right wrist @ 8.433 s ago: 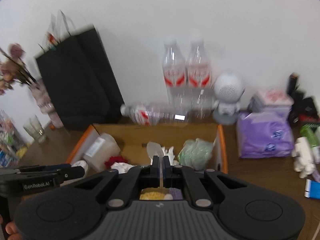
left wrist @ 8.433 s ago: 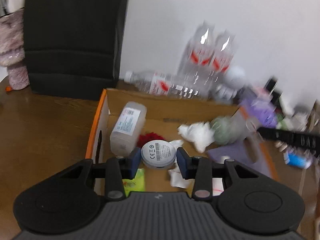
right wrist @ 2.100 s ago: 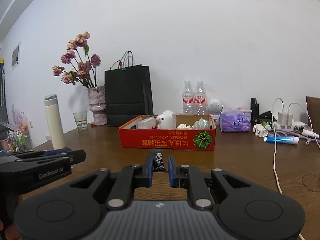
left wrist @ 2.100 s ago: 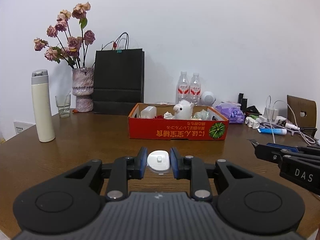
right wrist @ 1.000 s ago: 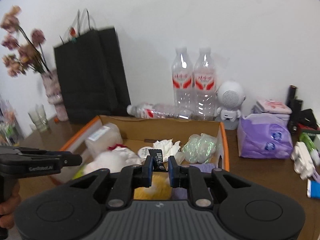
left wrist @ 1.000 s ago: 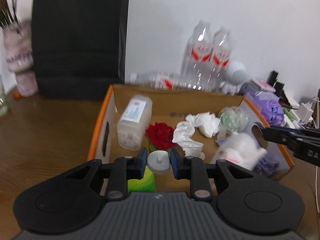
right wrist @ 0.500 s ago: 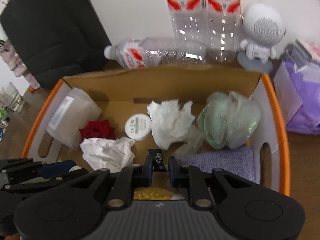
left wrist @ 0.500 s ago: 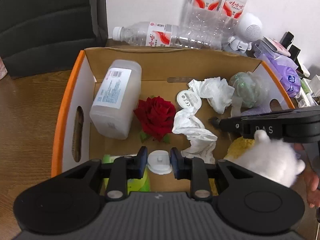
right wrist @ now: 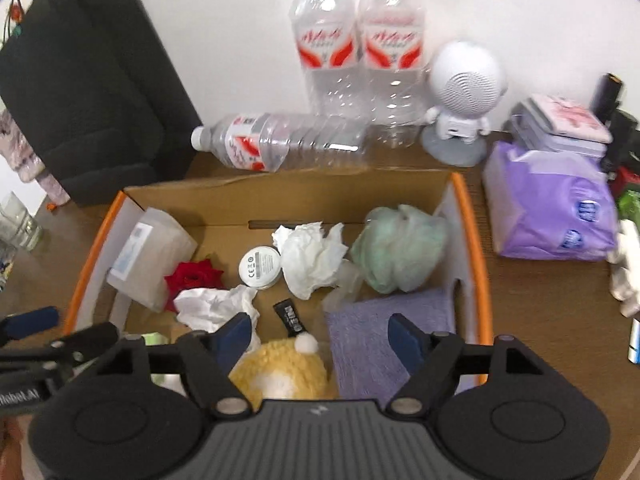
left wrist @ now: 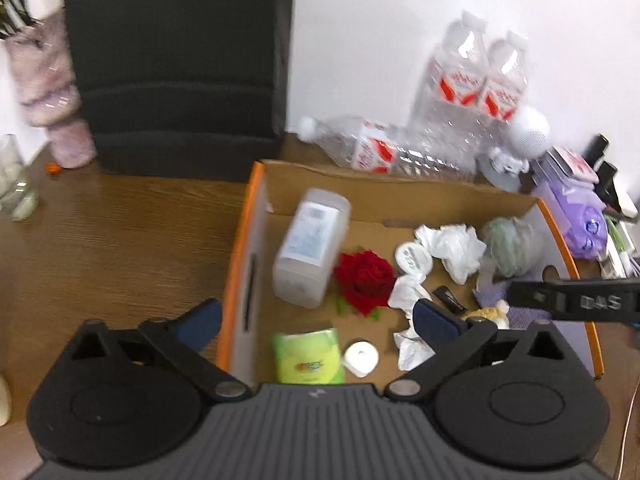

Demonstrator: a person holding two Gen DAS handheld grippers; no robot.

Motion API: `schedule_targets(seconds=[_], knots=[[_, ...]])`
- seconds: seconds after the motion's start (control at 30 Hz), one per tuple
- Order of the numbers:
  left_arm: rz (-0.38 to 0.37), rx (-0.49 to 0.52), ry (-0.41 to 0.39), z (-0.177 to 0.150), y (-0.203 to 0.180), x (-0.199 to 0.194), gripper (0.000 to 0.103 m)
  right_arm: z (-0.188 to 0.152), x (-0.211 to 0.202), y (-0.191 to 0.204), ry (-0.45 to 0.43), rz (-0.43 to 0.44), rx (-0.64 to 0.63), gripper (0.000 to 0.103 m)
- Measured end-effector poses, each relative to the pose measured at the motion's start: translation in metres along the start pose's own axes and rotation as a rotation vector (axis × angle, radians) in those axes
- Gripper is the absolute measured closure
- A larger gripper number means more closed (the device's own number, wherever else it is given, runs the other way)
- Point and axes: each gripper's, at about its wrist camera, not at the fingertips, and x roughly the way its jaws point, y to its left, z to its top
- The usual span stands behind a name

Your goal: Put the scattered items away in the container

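Opening both tools over the box (left wrist: pixel 256 216) — my left tool (left wrist: pixel 316 316) spreads wide, white puck (left wrist: pixel 361 358) lying loose below; my right tool (right wrist: pixel 322 330) parts, black tag (right wrist: pixel 289 317) dropped inside.

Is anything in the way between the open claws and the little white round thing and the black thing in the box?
Nothing visible. The small white round piece lies on the box floor below the left gripper, whose jaws are opening. The black piece lies free below the right gripper, also opening.
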Motion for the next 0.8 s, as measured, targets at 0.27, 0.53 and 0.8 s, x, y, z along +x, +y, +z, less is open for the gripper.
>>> schedule_targets(seconds=[0.27, 0.53, 0.8], knots=[[0.034, 0.047, -0.040, -0.010, -0.014, -0.058, 0.000, -0.015, -0.065, 0.000, -0.045, -0.013, -0.018, 0.017], [0.026, 0.069, -0.128, -0.020, -0.038, -0.120, 0.000, -0.040, -0.129, 0.008, -0.125, -0.012, -0.042, 0.017], [0.077, 0.103, -0.282, -0.056, -0.061, -0.151, 0.000, -0.074, -0.163, 0.017, -0.214, -0.014, -0.077, 0.013]])
